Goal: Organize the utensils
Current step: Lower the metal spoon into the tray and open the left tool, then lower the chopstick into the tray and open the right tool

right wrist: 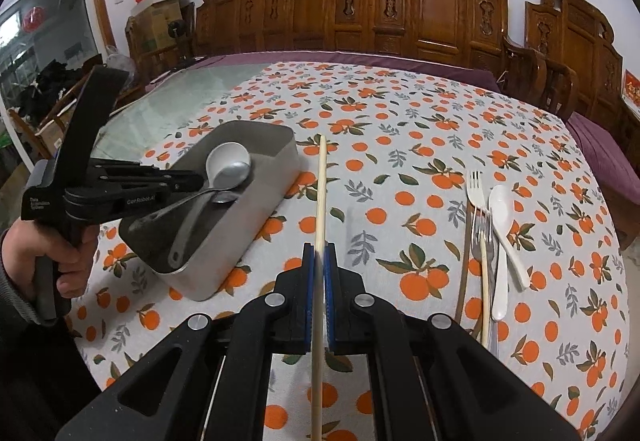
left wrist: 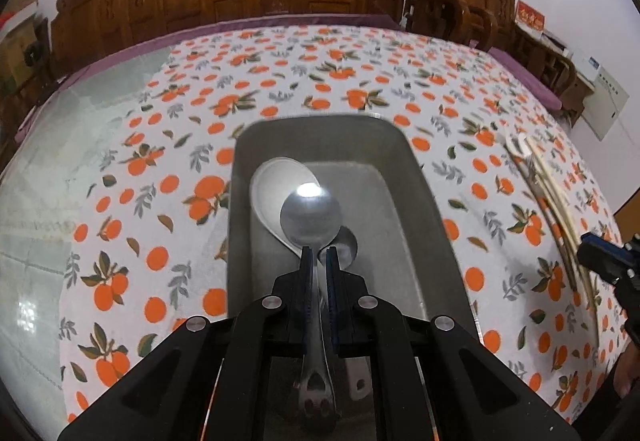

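A grey metal tray (left wrist: 420, 201) stands on the orange-print cloth; it also shows in the right wrist view (right wrist: 280, 177). My left gripper (left wrist: 319, 255) is shut on the handle of a metal spoon (left wrist: 310, 219), held over the tray above a white spoon (left wrist: 268, 193) and another metal spoon (left wrist: 347, 247). The left gripper also shows in the right wrist view (right wrist: 200, 181). My right gripper (right wrist: 319, 253) is shut on a pale wooden chopstick (right wrist: 320, 193), held above the cloth right of the tray.
On the cloth to the right lie forks (right wrist: 478, 201), a white plastic spoon (right wrist: 506, 225), another chopstick (right wrist: 485, 289) and a dark stick (right wrist: 464, 261). Carved wooden chairs (right wrist: 400, 1) line the table's far side. Bare glass tabletop (right wrist: 160, 109) lies left of the cloth.
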The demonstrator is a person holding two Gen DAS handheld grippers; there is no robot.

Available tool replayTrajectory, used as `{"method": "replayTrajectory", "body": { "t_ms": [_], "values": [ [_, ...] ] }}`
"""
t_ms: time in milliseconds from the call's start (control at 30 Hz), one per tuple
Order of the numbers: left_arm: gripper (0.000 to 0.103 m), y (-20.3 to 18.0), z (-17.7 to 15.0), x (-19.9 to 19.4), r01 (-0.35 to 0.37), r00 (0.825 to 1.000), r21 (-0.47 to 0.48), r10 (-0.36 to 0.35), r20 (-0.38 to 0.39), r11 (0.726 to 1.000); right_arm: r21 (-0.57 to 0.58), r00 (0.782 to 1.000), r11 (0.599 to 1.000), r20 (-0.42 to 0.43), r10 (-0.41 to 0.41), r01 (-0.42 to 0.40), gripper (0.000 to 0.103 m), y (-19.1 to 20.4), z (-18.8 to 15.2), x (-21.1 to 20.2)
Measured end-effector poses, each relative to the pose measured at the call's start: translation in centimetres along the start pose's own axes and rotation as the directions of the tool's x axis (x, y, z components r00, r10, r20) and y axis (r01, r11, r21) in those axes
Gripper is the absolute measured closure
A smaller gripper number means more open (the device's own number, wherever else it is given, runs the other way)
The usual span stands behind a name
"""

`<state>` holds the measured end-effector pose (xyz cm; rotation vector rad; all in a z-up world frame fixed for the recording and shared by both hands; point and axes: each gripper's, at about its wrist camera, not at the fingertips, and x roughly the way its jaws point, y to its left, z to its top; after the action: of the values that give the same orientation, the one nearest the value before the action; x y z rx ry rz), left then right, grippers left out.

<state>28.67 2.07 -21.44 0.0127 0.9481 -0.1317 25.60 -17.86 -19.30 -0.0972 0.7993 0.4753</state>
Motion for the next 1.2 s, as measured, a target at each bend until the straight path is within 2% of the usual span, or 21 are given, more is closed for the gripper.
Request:
{"method": "replayTrajectory", "body": {
  "t_ms": [133,333,533,700,733,800,867,1033,1200],
  "values": [
    [0.087,0.5,0.5,-1.6,0.002,0.999,-0.002,-0.002,0.041,1.000,-0.010,1.000,1.000,0.006,0.007,-0.007,0.097,1.2,1.0,-0.2],
    [0.081,1.7,1.1,-4.2,-0.031,0.993,0.015,0.029,0.114,0.999,-0.004,0.999,0.999,0.019,0.047,-0.047,0.097,3.8,2.8,0.5],
    [0.076,3.6,1.4,-5.8,-0.043,0.988,-0.005,0.043,0.146,0.999,-0.003,0.997,0.997,0.011,0.071,-0.071,0.097,6.0,4.0,2.1],
    [0.060,5.3,1.6,-6.9,-0.042,0.985,-0.034,0.047,0.168,0.999,0.027,0.996,0.996,0.004,0.089,-0.090,0.097,7.1,5.3,3.7],
    [0.052,5.5,1.7,-7.1,-0.042,0.984,-0.040,0.049,0.174,0.998,0.033,0.996,0.995,0.002,0.091,-0.091,0.097,7.2,5.5,4.0],
    [0.047,5.8,1.7,-7.5,-0.045,0.981,-0.046,0.053,0.185,0.998,0.048,0.995,0.994,0.001,0.096,-0.096,0.097,7.3,6.0,4.5],
    [0.032,6.2,1.8,-7.9,-0.054,0.979,-0.049,0.062,0.196,0.997,0.068,0.995,0.993,0.000,0.100,-0.100,0.097,7.5,6.5,5.2],
    [0.018,7.1,1.8,-8.6,-0.057,0.974,-0.067,0.070,0.216,0.996,0.110,0.994,0.988,-0.003,0.111,-0.110,0.097,7.8,7.4,6.8],
    [0.013,7.7,1.8,-8.8,-0.049,0.973,-0.079,0.066,0.220,0.996,0.165,0.993,0.980,-0.020,0.116,-0.111,0.097,7.7,7.6,8.8]
  ]
}}
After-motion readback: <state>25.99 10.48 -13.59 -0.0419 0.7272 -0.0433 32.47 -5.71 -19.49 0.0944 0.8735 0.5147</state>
